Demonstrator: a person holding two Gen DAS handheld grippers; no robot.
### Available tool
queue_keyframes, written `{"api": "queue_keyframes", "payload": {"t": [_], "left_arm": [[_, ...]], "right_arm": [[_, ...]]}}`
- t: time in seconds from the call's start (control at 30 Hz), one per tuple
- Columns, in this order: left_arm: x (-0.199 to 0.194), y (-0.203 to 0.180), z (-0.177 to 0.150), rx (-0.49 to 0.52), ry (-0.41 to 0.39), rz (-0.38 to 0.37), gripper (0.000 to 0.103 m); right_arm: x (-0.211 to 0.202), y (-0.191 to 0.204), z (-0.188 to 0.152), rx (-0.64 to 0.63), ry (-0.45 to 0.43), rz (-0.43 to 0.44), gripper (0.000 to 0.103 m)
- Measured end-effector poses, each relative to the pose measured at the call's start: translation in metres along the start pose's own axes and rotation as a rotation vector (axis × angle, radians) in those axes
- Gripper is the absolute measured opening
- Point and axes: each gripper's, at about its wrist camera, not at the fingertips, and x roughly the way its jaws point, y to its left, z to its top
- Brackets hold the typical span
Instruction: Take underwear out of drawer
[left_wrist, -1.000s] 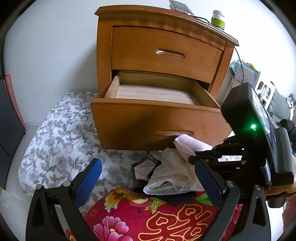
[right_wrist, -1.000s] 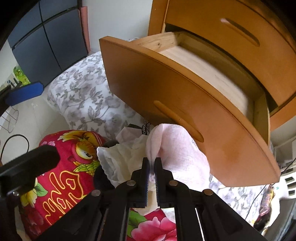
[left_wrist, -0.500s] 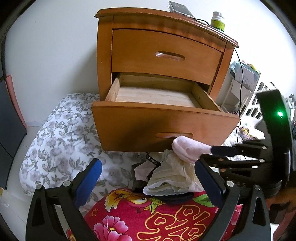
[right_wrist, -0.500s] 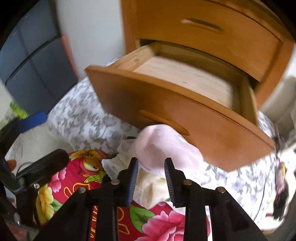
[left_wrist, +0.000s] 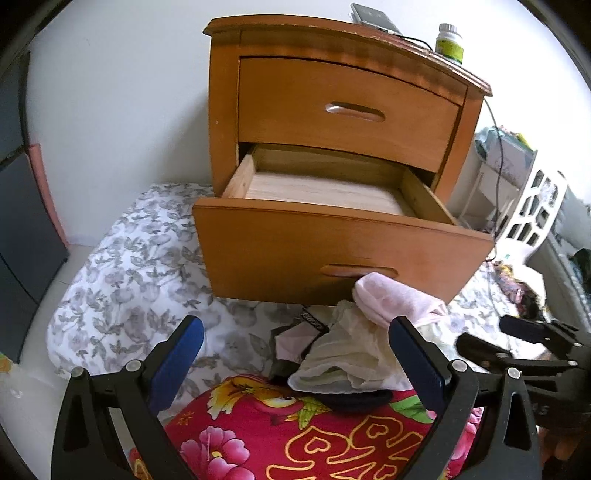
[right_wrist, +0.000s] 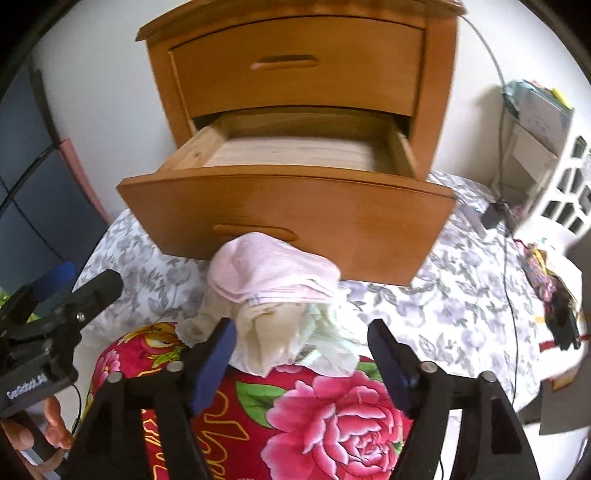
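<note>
The lower drawer of a wooden nightstand stands pulled out, and only its bare wooden bottom shows. Below its front, pink underwear lies on cream underwear, heaped on a red floral cushion. My left gripper hangs open just short of the heap, nothing between its blue pads. My right gripper is opening its jaws; the cream cloth shows between the fingertips, but the pads press on nothing. In the left wrist view the right gripper sits to the heap's right.
Grey floral bedding spreads under the nightstand and the heap. A bottle and a phone with a cable sit on the nightstand top. A white lattice rack stands right, dark panels left. A hand holds the left gripper.
My right gripper let go of the pink underwear, opened wide, rolled and drew back to the right. The pink piece now rests on the heap. The left gripper stayed put.
</note>
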Motion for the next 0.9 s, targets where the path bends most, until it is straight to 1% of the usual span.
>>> {"api": "queue_keyframes", "payload": {"t": [0.1,0.17,0.23,0.43,0.53,0.67,0.9], "left_arm": [[-0.001,-0.002,-0.001,-0.002,-0.002,0.0,0.1],[-0.002,-0.004,-0.002,-0.001,-0.005,-0.001,0.1],[-0.004,-0.005,-0.002,-0.001,-0.009,0.003,0.1],[-0.009,-0.005,-0.002,-0.011,-0.018,0.008,0.101],[-0.013,-0.007,-0.003,0.004,-0.017,0.003,0.101],[-0.019,-0.011,-0.002,0.027,-0.016,0.013,0.101],[-0.029,-0.011,0.001,0.026,-0.029,0.037,0.101]], "right_arm": [[-0.004,-0.007,-0.002,0.024,-0.011,-0.005,0.08],[-0.006,-0.009,-0.004,0.035,-0.018,-0.022,0.088],[-0.01,-0.011,-0.006,0.047,-0.028,-0.028,0.103],[-0.019,-0.016,-0.011,0.073,-0.061,-0.048,0.103],[-0.024,-0.016,-0.011,0.073,-0.072,-0.052,0.103],[-0.032,-0.013,-0.011,0.07,-0.087,-0.051,0.103],[-0.046,-0.011,-0.012,0.074,-0.119,-0.064,0.103]]}}
